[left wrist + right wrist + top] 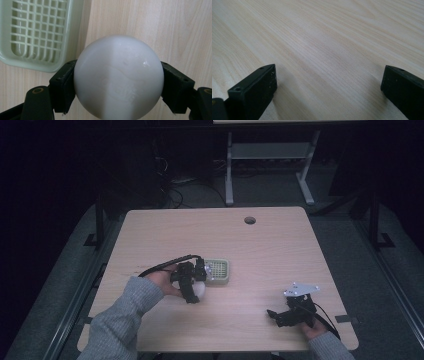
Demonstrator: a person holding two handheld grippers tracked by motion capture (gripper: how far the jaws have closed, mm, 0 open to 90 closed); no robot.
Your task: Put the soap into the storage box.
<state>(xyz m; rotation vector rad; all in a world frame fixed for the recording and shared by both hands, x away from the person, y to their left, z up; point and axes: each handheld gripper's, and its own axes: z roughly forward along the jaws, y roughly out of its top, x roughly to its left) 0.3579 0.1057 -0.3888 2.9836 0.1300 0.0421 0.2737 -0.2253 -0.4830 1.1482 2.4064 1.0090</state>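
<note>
A white ball (118, 77) is pinched by the left gripper (192, 282) over the wood table (260, 255); right gripper (290, 312) fingers spread.

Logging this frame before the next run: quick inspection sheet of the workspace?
Surface: light wood table, round grommet hole near its far edge.
Job's things: white ball clamped between the left gripper's jaws; pale green slotted tray flat on the table beside it, nothing in it.
Clutter: nothing seen.
Grippers: left gripper shut on the ball; right gripper near the table's front right, jaws wide apart over bare wood, holding nothing.
Cables: a black cable trails from the left gripper; another from the right.
Surroundings: dark room, white desk frame and floor cables behind the table.
</note>
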